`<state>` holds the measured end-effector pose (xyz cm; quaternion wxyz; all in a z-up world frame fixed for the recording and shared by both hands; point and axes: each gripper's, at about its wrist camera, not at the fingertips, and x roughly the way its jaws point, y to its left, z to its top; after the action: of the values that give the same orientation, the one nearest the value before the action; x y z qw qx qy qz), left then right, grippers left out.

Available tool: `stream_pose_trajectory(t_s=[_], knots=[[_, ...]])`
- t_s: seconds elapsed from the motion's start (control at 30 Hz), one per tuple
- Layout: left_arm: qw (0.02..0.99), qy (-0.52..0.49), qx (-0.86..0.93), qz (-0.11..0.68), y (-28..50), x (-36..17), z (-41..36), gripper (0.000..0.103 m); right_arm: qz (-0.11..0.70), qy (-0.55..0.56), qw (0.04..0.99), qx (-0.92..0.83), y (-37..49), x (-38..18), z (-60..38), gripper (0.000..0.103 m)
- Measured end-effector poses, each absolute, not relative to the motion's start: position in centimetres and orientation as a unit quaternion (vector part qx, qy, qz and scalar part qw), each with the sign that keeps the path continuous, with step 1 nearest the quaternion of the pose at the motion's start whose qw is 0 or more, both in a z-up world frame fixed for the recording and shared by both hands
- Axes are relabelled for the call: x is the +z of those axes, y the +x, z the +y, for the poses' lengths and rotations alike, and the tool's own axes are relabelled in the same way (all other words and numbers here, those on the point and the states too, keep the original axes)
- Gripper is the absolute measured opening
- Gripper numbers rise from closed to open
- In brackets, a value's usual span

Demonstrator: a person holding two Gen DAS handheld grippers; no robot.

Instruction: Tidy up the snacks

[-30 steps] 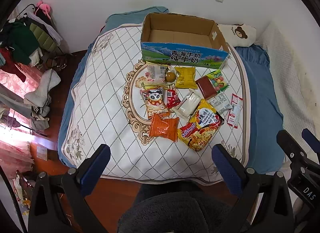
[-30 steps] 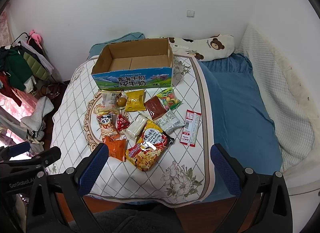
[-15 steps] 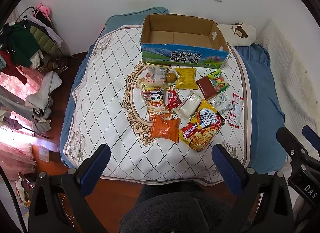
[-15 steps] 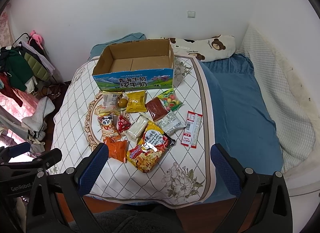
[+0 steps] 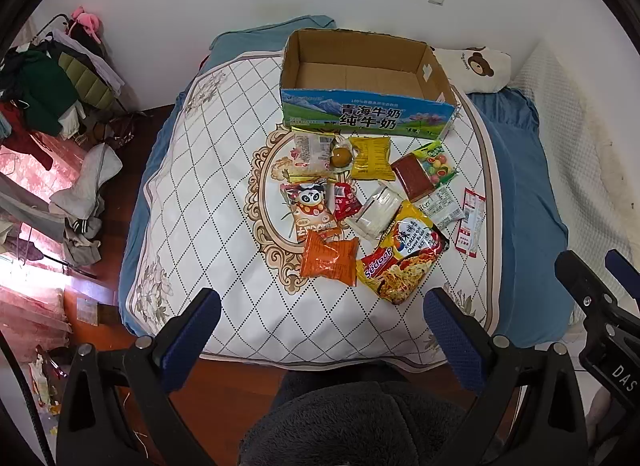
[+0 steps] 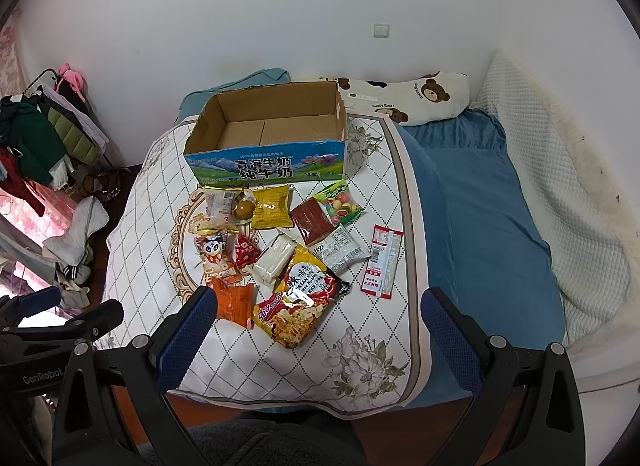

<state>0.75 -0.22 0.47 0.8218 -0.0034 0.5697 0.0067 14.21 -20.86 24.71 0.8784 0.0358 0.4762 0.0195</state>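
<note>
An empty cardboard milk box (image 5: 362, 69) (image 6: 272, 129) stands open at the far end of a white quilted mat (image 5: 208, 193). Several snack packs lie in front of it: an orange pack (image 5: 329, 258) (image 6: 234, 302), a yellow Korean noodle pack (image 5: 402, 256) (image 6: 300, 294), a panda pack (image 5: 312, 211), a yellow pack (image 5: 372, 157), a red-white sachet (image 5: 470, 221) (image 6: 382, 260). My left gripper (image 5: 320, 340) and right gripper (image 6: 316, 340) are both open and empty, held above the mat's near edge, short of the snacks.
The mat lies on a blue bed (image 6: 480, 205) with a bear pillow (image 6: 412, 95) by the back wall. A clothes rack (image 5: 44, 85) and clothes on the wooden floor (image 5: 80, 193) are at left. A white knitted cover (image 6: 560, 185) lies at right.
Both views have shifted slightly towards the bed; the snacks and box sit a little lower in frame. Both grippers stay open and nothing has been taken hold of.
</note>
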Motion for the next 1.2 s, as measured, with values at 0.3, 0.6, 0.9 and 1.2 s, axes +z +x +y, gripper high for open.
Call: stream_pose_trajectory(t_s=[0.3, 0.6, 0.9, 1.2], knots=[[0.821, -0.004, 0.006, 0.571, 0.81, 0.42, -0.22, 0.103, 0.475, 0.036, 0.879, 0.021, 14.28, 24.80, -20.74, 0.103], [0.821, -0.006, 0.006, 0.572, 0.90, 0.49, -0.15, 0.103, 0.475, 0.037, 0.879, 0.021, 14.28, 24.86, -20.72, 0.103], [0.821, -0.008, 0.006, 0.571, 1.05, 0.65, 0.05, 0.103, 0.475, 0.037, 0.879, 0.021, 14.31, 24.82, -20.70, 0.103], [0.821, -0.008, 0.006, 0.571, 1.19, 0.64, 0.40, 0.103, 0.475, 0.040, 0.879, 0.025, 14.10, 24.82, -20.11, 0.103]])
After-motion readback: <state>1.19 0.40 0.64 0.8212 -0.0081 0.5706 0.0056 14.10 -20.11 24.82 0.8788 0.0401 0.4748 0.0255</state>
